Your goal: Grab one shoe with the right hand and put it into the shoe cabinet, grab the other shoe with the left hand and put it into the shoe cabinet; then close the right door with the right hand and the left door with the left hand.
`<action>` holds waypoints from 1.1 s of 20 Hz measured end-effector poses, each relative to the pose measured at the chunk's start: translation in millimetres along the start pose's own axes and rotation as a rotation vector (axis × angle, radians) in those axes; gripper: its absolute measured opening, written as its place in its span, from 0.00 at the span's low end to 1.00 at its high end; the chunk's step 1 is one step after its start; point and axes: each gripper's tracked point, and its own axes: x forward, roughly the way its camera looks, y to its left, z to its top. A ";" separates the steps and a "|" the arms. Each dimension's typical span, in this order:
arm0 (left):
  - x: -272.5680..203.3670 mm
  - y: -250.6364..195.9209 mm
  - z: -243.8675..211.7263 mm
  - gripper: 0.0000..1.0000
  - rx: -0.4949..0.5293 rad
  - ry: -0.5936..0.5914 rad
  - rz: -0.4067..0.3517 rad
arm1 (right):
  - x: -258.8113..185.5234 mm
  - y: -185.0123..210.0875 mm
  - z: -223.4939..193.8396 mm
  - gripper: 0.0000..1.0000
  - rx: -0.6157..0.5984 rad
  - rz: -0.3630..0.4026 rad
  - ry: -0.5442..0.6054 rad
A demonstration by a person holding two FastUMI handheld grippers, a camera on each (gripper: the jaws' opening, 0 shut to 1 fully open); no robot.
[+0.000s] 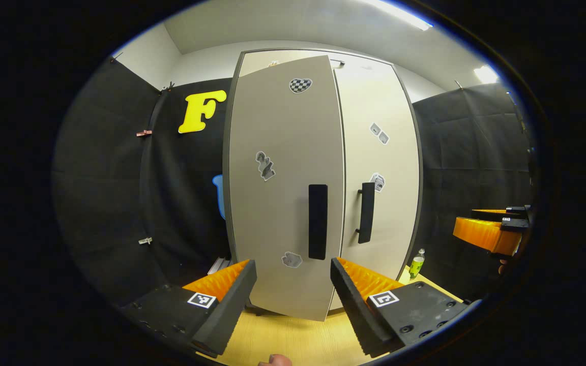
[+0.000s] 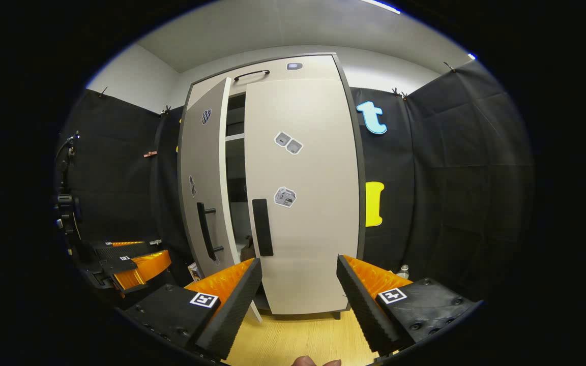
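Note:
The shoe cabinet stands straight ahead on a pale wood floor. Its left door is swung partly out toward me, and its dark handle sits just above my left gripper, which is open and holds nothing. The right door lies flush and shut. My right gripper is open in front of it, below its handle. Through the gap beside the left door I see shelves and a dark shape low inside; I cannot tell whether it is a shoe.
A small green bottle stands on the floor at the cabinet's right foot. Black cloth walls close in on both sides. The right gripper shows at the far right of the left gripper view, and the left gripper at the lower left of the right gripper view.

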 end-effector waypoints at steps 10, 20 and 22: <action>0.5 -4.5 -0.2 0.93 0.003 -0.002 -0.022 | -0.7 -0.8 1.4 0.98 0.009 -0.018 -0.009; 2.5 1.3 -5.1 0.94 -0.009 0.009 -0.012 | 1.8 -0.2 1.1 0.98 0.010 -0.023 -0.008; 2.3 1.9 -5.8 0.94 -0.008 0.011 -0.010 | 2.5 1.0 1.0 0.98 0.012 -0.022 -0.008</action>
